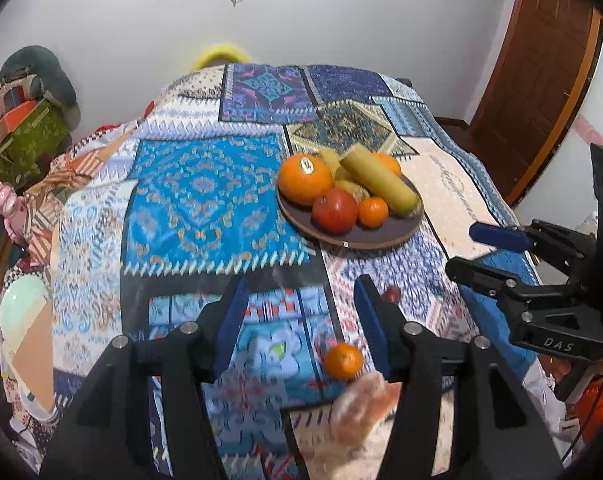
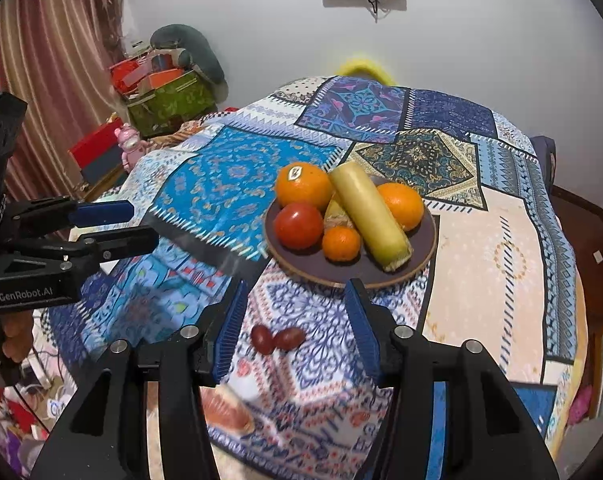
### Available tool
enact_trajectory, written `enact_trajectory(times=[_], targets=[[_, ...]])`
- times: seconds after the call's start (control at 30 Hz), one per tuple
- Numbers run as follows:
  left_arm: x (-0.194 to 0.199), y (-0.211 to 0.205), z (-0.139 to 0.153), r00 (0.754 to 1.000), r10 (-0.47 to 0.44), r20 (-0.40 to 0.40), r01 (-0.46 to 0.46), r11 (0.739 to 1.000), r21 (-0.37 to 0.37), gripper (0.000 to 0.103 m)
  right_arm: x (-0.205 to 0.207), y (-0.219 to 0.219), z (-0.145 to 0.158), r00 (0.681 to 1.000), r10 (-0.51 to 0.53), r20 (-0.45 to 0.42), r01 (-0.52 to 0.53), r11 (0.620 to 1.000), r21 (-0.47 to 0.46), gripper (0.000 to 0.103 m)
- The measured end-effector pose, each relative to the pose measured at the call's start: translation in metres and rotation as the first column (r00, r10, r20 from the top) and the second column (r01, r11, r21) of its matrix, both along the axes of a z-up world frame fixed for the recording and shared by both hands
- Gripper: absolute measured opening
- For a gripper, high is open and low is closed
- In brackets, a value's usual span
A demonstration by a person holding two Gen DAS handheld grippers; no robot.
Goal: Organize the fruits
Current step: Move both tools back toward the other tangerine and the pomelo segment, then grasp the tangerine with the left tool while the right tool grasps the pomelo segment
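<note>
A dark round plate (image 1: 365,236) (image 2: 313,268) on the patchwork cloth holds two oranges (image 1: 304,178) (image 2: 303,185), a tomato (image 1: 334,210) (image 2: 298,225), a small mandarin (image 1: 372,211) (image 2: 340,243) and a long yellow-green fruit (image 1: 379,179) (image 2: 368,216). A loose mandarin (image 1: 343,361) lies between the fingers of my open, empty left gripper (image 1: 301,320). Two dark red grapes (image 2: 276,338) lie between the fingers of my open, empty right gripper (image 2: 295,316). A peeled pale citrus piece (image 1: 357,412) (image 2: 225,410) lies near the front edge.
The patchwork cloth (image 1: 205,200) (image 2: 501,248) covers a raised surface that falls away at its sides. A green box (image 1: 25,136) (image 2: 169,100) with clutter stands at the left. A wooden door (image 1: 537,80) is at the right. The other gripper shows in each view (image 1: 497,256) (image 2: 113,224).
</note>
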State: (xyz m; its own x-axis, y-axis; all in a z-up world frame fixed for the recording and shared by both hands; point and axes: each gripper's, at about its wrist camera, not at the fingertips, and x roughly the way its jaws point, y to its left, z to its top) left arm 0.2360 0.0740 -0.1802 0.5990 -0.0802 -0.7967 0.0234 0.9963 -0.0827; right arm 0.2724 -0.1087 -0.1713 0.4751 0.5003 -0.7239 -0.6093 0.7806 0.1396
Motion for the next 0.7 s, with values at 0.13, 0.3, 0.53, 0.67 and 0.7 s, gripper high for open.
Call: enact_trajectory(times=[0.13,0.3,0.53,0.67,0.7], targets=[[-0.009,-0.010,-0.018,0.998,-0.029,-0.052,0.029,1.000,0.003,0.055,-0.013,-0.003,-0.001,1.000,-0.001,0.009,0.001,1.000,-0.007,0.054],[-0.010,-0.023,-0.047,0.991,-0.061,-0.122,0.062,0.998,-0.003,0.055,-0.023,-0.006,-0.008,1.000,0.004,-0.005,-0.004,1.000,-0.014,0.054],[0.001,-0.031,-0.081,0.973,-0.085,-0.214,0.076,0.996,-0.050,0.055,-0.030,-0.006,-0.025,0.999,0.036,-0.033,-0.038,0.998,-0.057,0.055],[0.005,-0.032,-0.092,0.966,-0.091,-0.243,0.076,0.995,-0.070,0.046,-0.031,-0.006,-0.032,0.998,0.048,-0.050,-0.051,0.997,-0.059,0.055],[0.005,-0.033,-0.094,0.964,-0.093,-0.248,0.077,0.995,-0.070,0.044,-0.031,-0.006,-0.034,0.997,0.051,-0.054,-0.054,0.997,-0.061,0.055]])
